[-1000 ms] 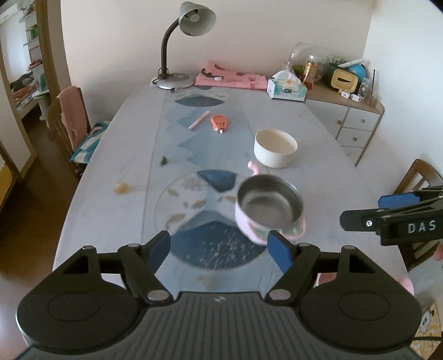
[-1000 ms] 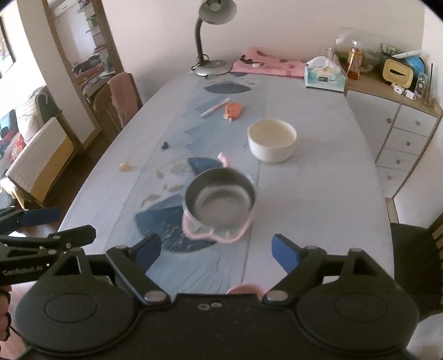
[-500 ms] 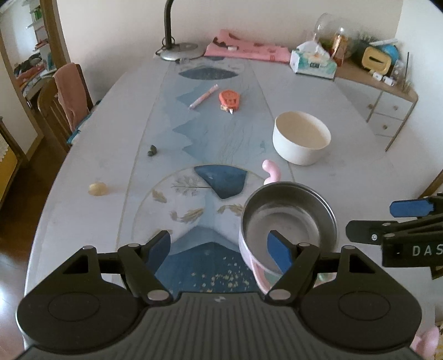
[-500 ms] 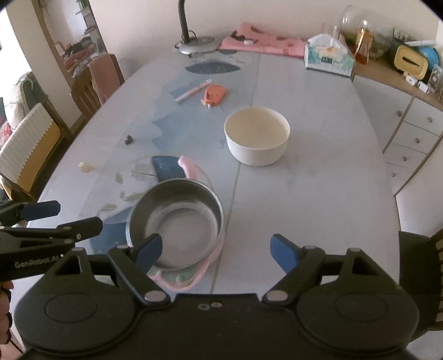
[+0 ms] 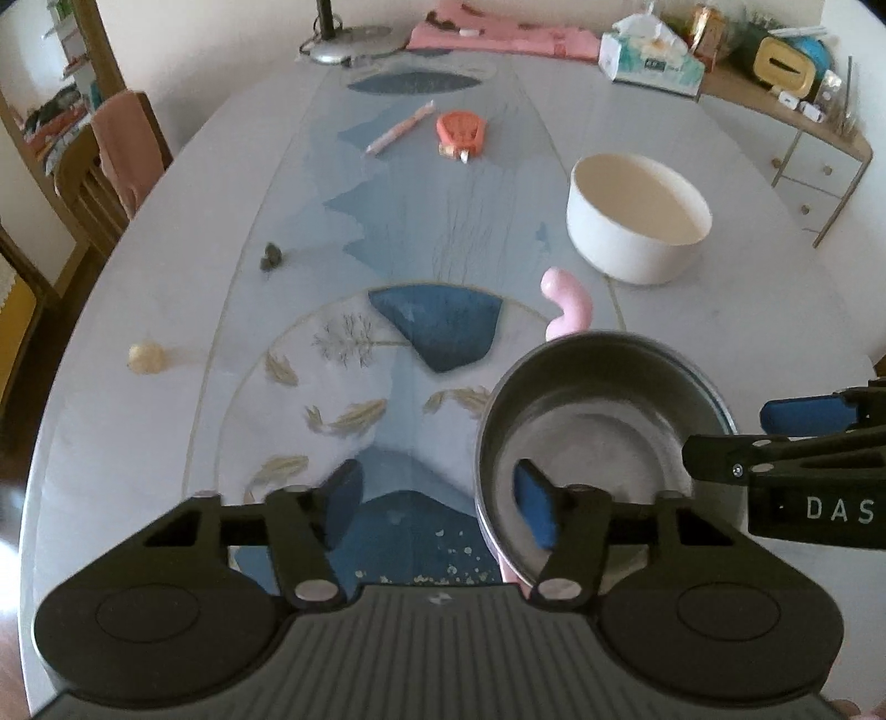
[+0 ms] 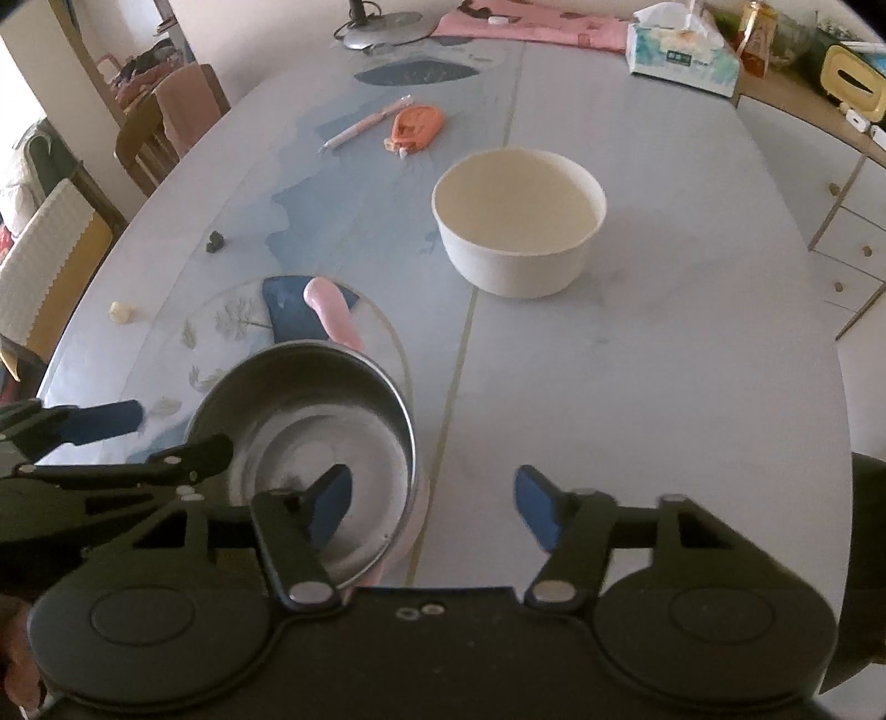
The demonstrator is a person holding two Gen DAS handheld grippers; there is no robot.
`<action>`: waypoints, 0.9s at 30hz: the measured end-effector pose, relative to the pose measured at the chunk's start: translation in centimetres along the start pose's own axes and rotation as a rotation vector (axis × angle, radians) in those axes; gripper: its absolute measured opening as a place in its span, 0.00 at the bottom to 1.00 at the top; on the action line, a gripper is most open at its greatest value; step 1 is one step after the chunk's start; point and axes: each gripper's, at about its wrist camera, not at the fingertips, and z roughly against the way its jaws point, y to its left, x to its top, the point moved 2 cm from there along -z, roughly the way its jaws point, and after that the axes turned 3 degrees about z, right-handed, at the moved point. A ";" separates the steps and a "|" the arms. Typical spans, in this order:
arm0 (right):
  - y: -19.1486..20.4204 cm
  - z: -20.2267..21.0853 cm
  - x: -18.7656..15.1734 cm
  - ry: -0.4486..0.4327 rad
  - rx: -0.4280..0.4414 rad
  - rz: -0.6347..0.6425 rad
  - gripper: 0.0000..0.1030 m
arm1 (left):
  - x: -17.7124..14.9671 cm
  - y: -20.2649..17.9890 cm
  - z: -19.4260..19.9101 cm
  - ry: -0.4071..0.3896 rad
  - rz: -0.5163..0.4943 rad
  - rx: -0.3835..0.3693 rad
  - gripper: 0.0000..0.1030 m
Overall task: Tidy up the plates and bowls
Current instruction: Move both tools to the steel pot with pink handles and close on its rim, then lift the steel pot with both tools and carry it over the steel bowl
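A steel bowl with a pink outer shell and a pink handle stands on the near part of the table. A white bowl sits apart from it, farther back. My left gripper straddles the steel bowl's left rim, one finger inside and one outside. Its jaws are closing, and the pads are clear of the wall. My right gripper straddles the right rim of the steel bowl the same way, also closing without touching. The white bowl lies beyond it. Each gripper shows in the other's view: right, left.
On the patterned table lie a pink pen, an orange object, a small dark lump and a pale lump. A tissue box and lamp base stand at the far end. Chairs line the left, a cabinet the right.
Both grippers have come down and forward onto the steel bowl. Their jaws have narrowed, and each now has one finger inside the rim.
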 end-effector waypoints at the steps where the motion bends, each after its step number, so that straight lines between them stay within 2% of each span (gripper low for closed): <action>1: 0.1 -0.1 0.1 0.001 0.001 0.003 0.53 | 0.0 0.1 -0.2 0.007 0.008 -0.003 0.45; 3: 0.2 -0.3 0.1 -0.002 0.003 0.012 0.45 | -0.1 0.2 -0.5 0.021 0.021 -0.013 0.35; 7: 0.2 -0.5 0.2 -0.004 0.017 0.012 0.29 | -0.2 0.0 -0.5 0.028 0.031 -0.031 0.27; 9: 0.2 -0.5 0.2 -0.003 0.027 0.013 0.17 | -0.3 -0.3 -0.4 0.029 0.019 -0.035 0.20; 12: 0.3 -0.4 0.1 -0.007 0.025 0.008 0.08 | -0.3 -0.7 -0.3 0.034 0.018 -0.044 0.12; 15: 0.6 -0.1 0.1 -0.018 0.016 0.009 0.07 | -0.3 -1.1 0.0 0.030 0.008 -0.044 0.07; 27: 1.8 1.4 -0.6 -0.044 0.003 0.006 0.05 | -1.4 -0.6 1.6 0.030 0.020 -0.025 0.06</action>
